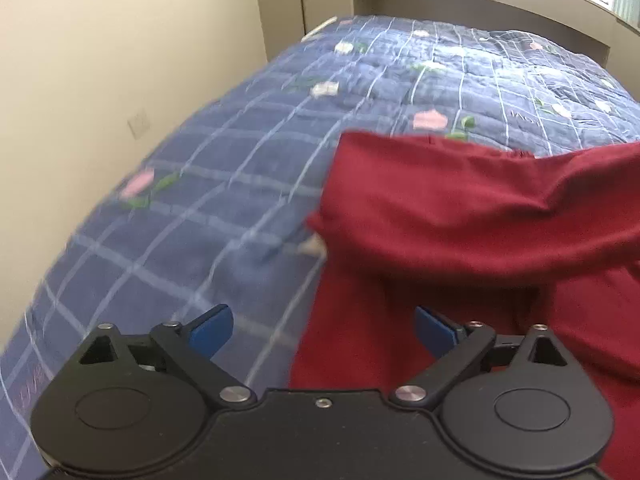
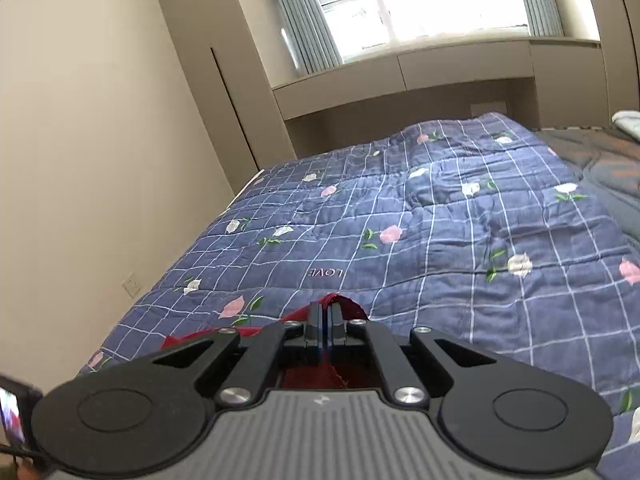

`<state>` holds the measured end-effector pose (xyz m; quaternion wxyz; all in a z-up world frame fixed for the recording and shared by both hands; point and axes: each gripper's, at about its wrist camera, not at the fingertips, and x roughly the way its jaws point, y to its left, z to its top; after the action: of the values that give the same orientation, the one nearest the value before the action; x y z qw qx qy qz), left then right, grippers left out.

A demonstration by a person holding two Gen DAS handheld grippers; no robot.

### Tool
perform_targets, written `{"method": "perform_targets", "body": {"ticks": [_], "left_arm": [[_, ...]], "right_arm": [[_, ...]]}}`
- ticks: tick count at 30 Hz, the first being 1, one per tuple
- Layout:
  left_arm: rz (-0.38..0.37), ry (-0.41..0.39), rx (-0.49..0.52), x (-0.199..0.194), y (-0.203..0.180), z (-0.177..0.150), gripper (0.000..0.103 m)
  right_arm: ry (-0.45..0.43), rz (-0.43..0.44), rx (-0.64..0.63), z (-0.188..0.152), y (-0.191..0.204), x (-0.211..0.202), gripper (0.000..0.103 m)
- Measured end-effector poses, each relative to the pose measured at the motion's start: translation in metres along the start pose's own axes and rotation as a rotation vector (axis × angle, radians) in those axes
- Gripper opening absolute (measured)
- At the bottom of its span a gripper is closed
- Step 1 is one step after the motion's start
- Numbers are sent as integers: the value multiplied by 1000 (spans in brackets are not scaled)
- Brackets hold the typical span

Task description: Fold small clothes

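A dark red garment (image 1: 460,216) lies on the blue checked quilt (image 1: 224,200), with its upper part lifted and draped toward the right. My left gripper (image 1: 324,328) is open and empty, its blue pads wide apart over the garment's left edge. My right gripper (image 2: 326,312) is shut on a fold of the red garment (image 2: 340,303), which pokes out past the fingertips and hangs below the jaws, held above the quilt (image 2: 420,240).
The bed fills both views, with a beige wall (image 2: 100,140) close on the left and a wall socket (image 2: 132,283) low down. Cabinets and a bright window (image 2: 420,0) stand beyond the bed. A grey-orange blanket (image 2: 600,160) lies at the far right.
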<state>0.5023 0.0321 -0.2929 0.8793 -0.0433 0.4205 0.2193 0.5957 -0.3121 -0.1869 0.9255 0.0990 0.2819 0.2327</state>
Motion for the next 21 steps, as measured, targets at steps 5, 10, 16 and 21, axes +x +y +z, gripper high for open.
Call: {"method": "perform_targets", "body": {"ticks": [5, 10, 16, 21], "left_arm": [[12, -42, 117, 19, -3, 23, 91], [-22, -67, 332, 27, -15, 26, 91], [-11, -126, 457, 27, -29, 24, 87], [-31, -195, 513, 20, -38, 26, 83]], "right_arm": [[-19, -25, 25, 1, -15, -7, 3], [-32, -55, 49, 4, -33, -12, 3], [-24, -62, 52, 3, -41, -13, 3], [0, -56, 57, -4, -40, -10, 3]]}}
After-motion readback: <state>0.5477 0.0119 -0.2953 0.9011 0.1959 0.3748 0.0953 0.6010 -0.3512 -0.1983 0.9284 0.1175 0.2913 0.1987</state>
